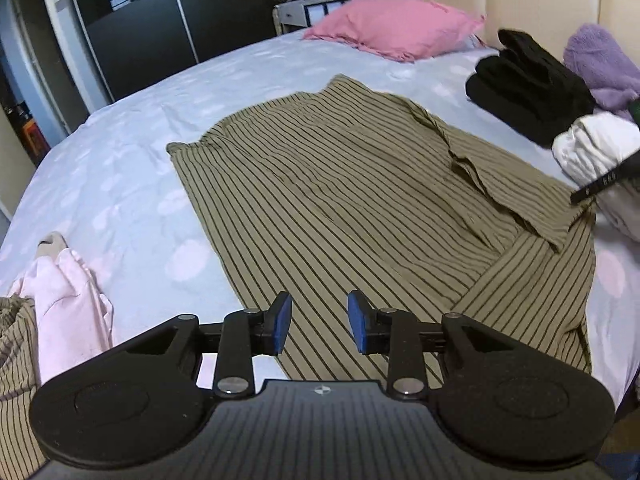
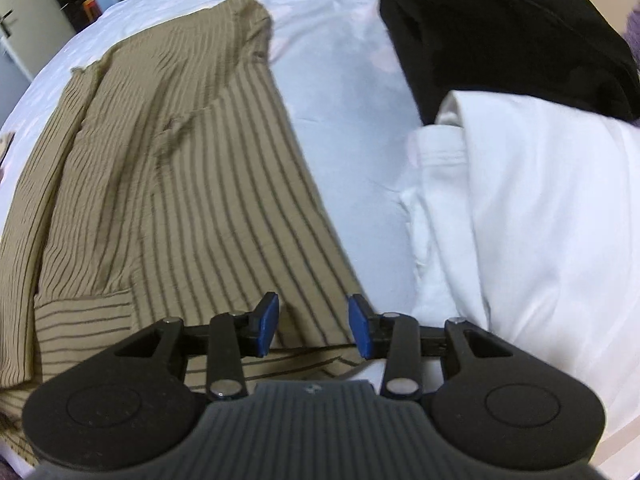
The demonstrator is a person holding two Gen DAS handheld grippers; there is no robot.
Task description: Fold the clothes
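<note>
Pale blue bed sheet point(image 1: 132, 128), faintly spotted, carries one olive striped shirt point(image 1: 340, 184) spread flat at its centre.

Woven shirt fabric shows thin dark stripes; one sleeve lies folded across the body. One pink pillow point(image 1: 396, 26) sits at the padded headboard. Beside the shirt lie three folded items: black garment point(image 2: 512, 28), white garment point(image 2: 528, 200), fluffy purple garment point(image 1: 600, 64). Left gripper point(image 1: 319, 324) and right gripper point(image 2: 313, 326), blue-padded, hang over the shirt's near edge, jaws parted, holding nothing.
</note>
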